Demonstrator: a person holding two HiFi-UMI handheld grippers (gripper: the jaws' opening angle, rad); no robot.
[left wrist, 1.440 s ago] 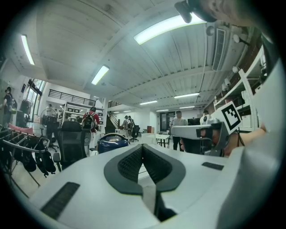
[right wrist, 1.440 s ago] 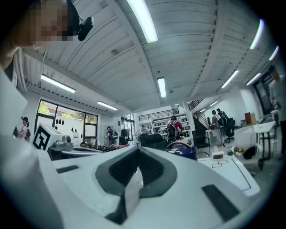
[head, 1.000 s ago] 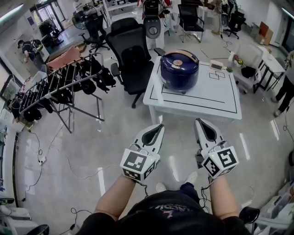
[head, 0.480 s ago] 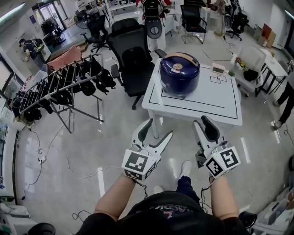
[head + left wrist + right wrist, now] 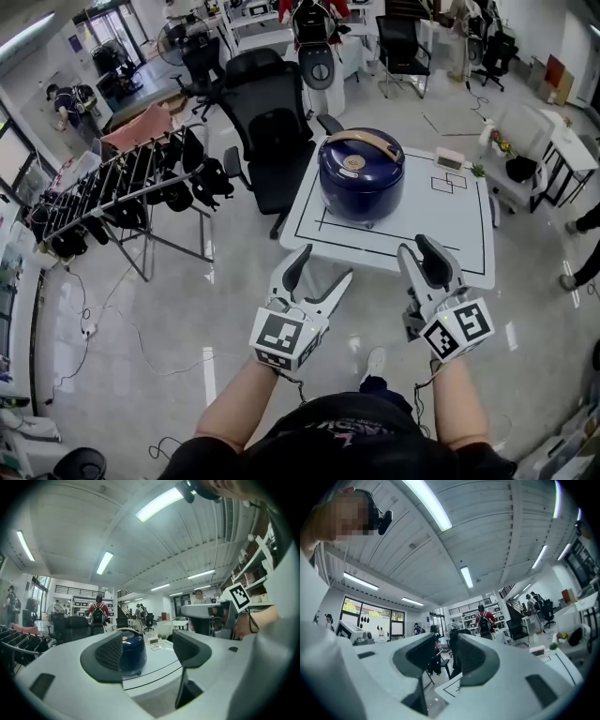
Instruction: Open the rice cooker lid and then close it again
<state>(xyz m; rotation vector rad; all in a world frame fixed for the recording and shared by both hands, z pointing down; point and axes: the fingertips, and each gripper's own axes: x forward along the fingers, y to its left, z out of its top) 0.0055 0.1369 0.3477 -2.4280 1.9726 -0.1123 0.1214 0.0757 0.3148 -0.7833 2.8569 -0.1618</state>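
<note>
**Both claws open, short of a closed rice cooker**

The left claw [image 5: 323,265] has its two jaws spread wide with nothing between them. In the left gripper view the rice cooker [image 5: 132,652] shows through the gap, well apart from the pads. The right claw [image 5: 420,248] is likewise open and empty, its jaws parted by a narrower gap. Through them the right gripper view shows only a corner of the white bench [image 5: 449,686] and a black office chair [image 5: 453,653] beyond.

Each claw is carried about level on a bare forearm, and its marker cube [image 5: 281,339] faces up at the head camera. Neither claw touches the cooker. In the head view the left claw hangs over the pale floor [image 5: 187,309] on the near side of the cooker. The right claw lies nearer than the cooker and to its right, with its tips showing against the bench's near edge.

The dark blue rice cooker [image 5: 361,176] sits on the far left part of the bench [image 5: 441,220], inside a black line taped round the top. Its lid [image 5: 359,161] is down and its tan handle [image 5: 367,141] lies across the top.

To the cooker's right on the bench lie a small white device [image 5: 450,157] and two small taped squares [image 5: 445,183]. The office chair [image 5: 272,131] stands just left of the cooker, beside the bench. Farther left of the cooker is a clothes rack [image 5: 122,183] hung with dark items.
</note>
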